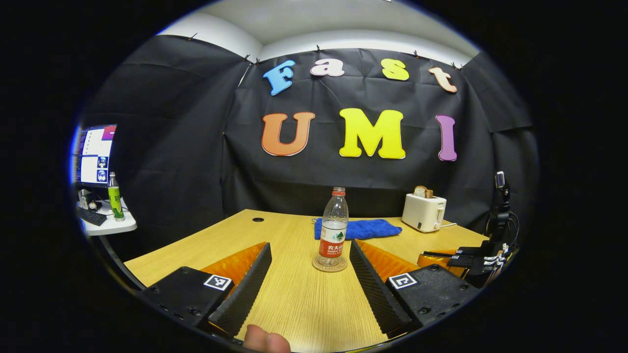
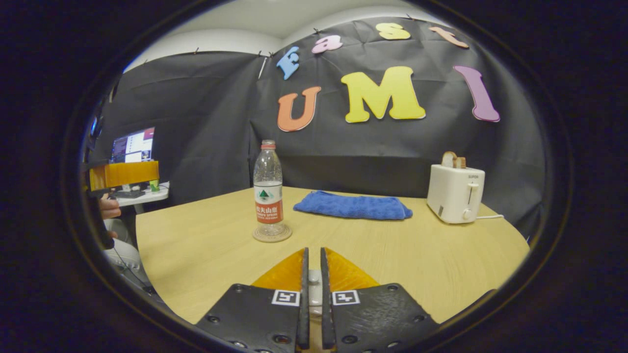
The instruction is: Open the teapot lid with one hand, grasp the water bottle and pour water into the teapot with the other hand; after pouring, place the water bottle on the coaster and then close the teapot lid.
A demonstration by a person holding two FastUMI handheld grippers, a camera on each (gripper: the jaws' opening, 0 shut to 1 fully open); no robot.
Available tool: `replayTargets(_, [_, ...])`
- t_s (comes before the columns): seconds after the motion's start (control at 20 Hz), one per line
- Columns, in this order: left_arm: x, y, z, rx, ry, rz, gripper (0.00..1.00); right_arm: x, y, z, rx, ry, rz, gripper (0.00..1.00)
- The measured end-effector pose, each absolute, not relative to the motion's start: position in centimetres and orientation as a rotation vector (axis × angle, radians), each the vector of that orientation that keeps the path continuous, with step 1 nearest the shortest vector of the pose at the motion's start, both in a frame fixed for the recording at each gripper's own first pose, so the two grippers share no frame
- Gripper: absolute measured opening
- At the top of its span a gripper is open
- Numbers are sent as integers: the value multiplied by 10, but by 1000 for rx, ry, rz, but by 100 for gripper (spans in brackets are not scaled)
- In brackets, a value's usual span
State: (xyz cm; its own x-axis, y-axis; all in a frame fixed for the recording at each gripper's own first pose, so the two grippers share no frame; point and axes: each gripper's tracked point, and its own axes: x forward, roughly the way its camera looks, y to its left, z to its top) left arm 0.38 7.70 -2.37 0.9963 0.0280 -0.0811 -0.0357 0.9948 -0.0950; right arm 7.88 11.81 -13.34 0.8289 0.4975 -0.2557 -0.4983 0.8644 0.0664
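The white two-slot toaster point(image 2: 455, 193) at the right of the frame carries the small dark word "SUPOR" near its top edge. Each gripper body bears black-and-white square code tags; nothing readable there.

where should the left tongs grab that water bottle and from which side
Grip the water bottle around its labelled mid-body, coming in level from the front. It stands upright on the coaster, straight ahead between the open left tongs, and the round, straight-sided body there suits both fingers.

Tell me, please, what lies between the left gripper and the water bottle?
Only bare wooden table, seen in the left gripper view: the open left gripper faces the water bottle on its coaster.
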Motion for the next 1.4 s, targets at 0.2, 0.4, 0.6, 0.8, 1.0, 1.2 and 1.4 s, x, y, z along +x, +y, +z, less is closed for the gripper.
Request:
replayTargets(0.2, [5,63,-18,-82,74,26,100,73,107,-110,5,213,484,47])
replayTargets(0.4, [9,18,-14,-143,72,-35,100,64,64,-67,16,116,343,98])
replayTargets(0.6, [11,-10,0,-117,37,-49,100,46,5,-35,-21,62,154,98])
replayTargets(0.8, [10,-25,2,-90,16,-54,100,18,-32,-18,-61,12,26,97])
replayTargets(1.0, [2,-29,2,-42,-13,-53,100,5,-42,-14,37,22,6,97])
replayTargets(1.2, [-3,-28,10,-34,-32,-68,100,-1,-37,-13,36,21,-6,96])
replayTargets(1.4, [-7,-25,11,-11,-43,-71,100,-7,-32,1,10,-14,-26,96])
